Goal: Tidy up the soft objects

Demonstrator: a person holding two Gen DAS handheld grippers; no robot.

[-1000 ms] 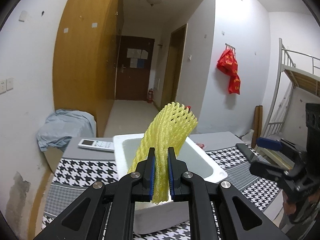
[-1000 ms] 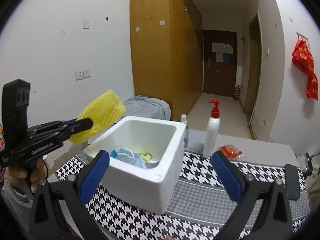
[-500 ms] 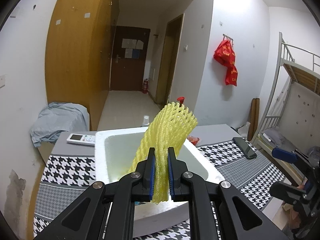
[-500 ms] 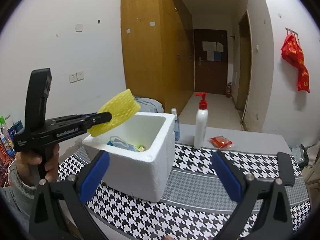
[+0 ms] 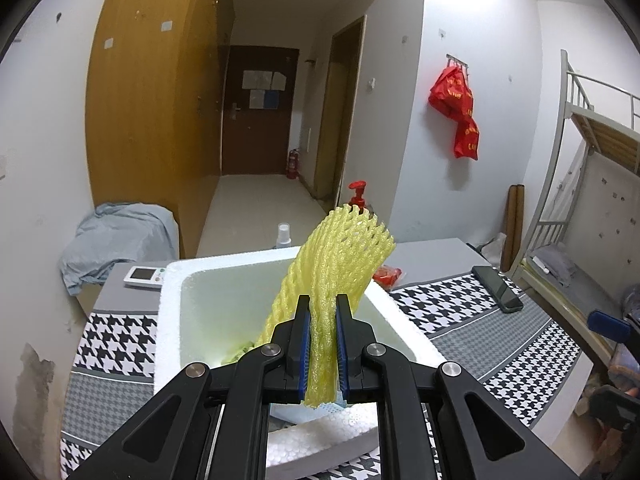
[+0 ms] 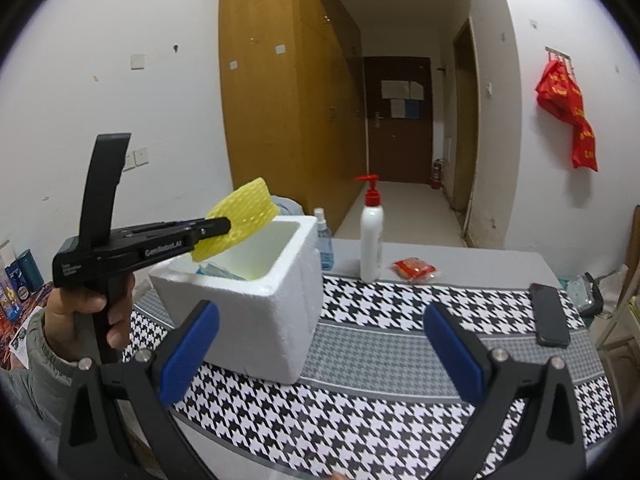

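Yellow foam net [image 5: 336,276] sits pinched in left gripper [image 5: 322,344] over foam box [image 5: 170,320]; right gripper [image 6: 320,352] gapes wide.

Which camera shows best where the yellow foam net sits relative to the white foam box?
The right wrist view: seen side-on, the yellow foam net hangs over the white foam box opening, clamped in the left gripper. The left wrist view shows the net close-up, hiding much of the box interior.

A yellow foam net sleeve [image 5: 336,276], squashed flat, tilts above the open white foam box [image 5: 172,304], which holds what may be blue cloth [image 6: 218,271].
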